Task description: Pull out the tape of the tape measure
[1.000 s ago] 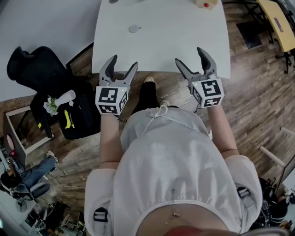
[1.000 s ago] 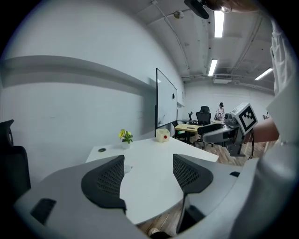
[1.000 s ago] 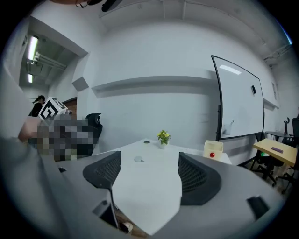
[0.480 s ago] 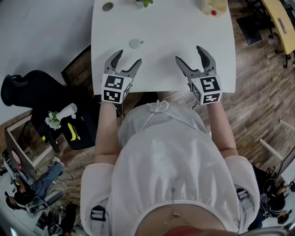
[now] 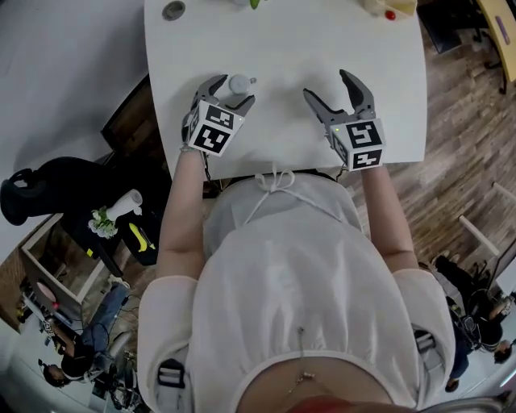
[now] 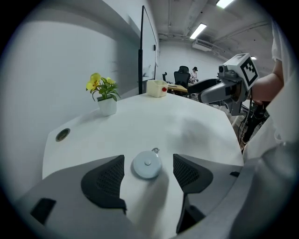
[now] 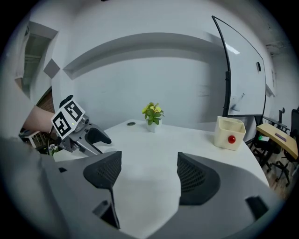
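Observation:
The tape measure is a small round pale-grey disc with a little metal pull ring, lying flat on the white table. My left gripper stands open around it. In the left gripper view the tape measure lies between the two dark pads, touching neither, and no tape is drawn out. My right gripper hovers open over the table to the right, a hand's width away, with nothing between its jaws. From there the left gripper shows at the left.
A potted yellow flower and a cream box with a red button stand at the table's far side. A round cable hole sits at the far left corner. The table's near edge is against the person's body.
Both grippers have moved forward from the table's near edge onto the table. The left gripper has come round the tape measure; the right stays open beside it.

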{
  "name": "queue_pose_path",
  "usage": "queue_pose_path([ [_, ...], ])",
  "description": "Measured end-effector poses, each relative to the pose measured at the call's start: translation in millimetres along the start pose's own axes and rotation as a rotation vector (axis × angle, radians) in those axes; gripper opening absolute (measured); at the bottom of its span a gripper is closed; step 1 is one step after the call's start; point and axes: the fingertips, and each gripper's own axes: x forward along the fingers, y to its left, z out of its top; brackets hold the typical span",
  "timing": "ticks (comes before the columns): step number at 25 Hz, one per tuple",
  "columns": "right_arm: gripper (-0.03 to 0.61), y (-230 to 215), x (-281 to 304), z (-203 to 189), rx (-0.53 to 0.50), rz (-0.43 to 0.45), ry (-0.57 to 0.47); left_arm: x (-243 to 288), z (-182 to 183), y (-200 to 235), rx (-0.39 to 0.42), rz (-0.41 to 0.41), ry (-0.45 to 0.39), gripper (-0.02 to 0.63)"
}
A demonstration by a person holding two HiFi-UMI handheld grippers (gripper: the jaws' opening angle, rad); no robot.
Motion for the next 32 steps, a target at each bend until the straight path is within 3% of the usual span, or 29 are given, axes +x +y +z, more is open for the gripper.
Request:
queue_pose_path([
  [7, 0.367, 1.7, 14.6, -1.5, 0.018, -0.015, 0.015, 22.8, -6.8, 0.8, 0.069, -0.088, 0.087, 0.322],
  [13, 0.356, -5.4, 5.8, 1.3, 0.023, -0.049, 0.014, 24.5, -9.2, 0.6, 0.063, -0.091, 0.081, 0.317],
  [15, 0.353, -10.4, -0.2, 1.6, 0.029, -0.059, 0.012, 23.4, -7.4, -0.4, 0.054, -0.081, 0.1, 0.263],
  [18, 0.351, -17.3, -10.2, -3.4, 0.033, -0.061, 0.019, 23.4, -6.1, -4.9, 0.051, -0.062, 0.142, 0.232],
  [25, 0.344, -17.4, -14.9, -2.5, -0.004, 0.011, 0.03, 21.4, -8.3, -9.2, 0.005, 0.004, 0.203, 0.227],
  [28, 0.344, -21.2, -13.3, -3.3, -0.042, 0.03, 0.046, 18.5, 8.7, -17.6, 0.006, 0.011, 0.182, 0.227],
  [32, 0.342, -20.0, -15.2, -3.8, -0.104, 0.096, 0.07, 6.9, 44.4, -41.8, 0.002, -0.044, 0.128, 0.229],
])
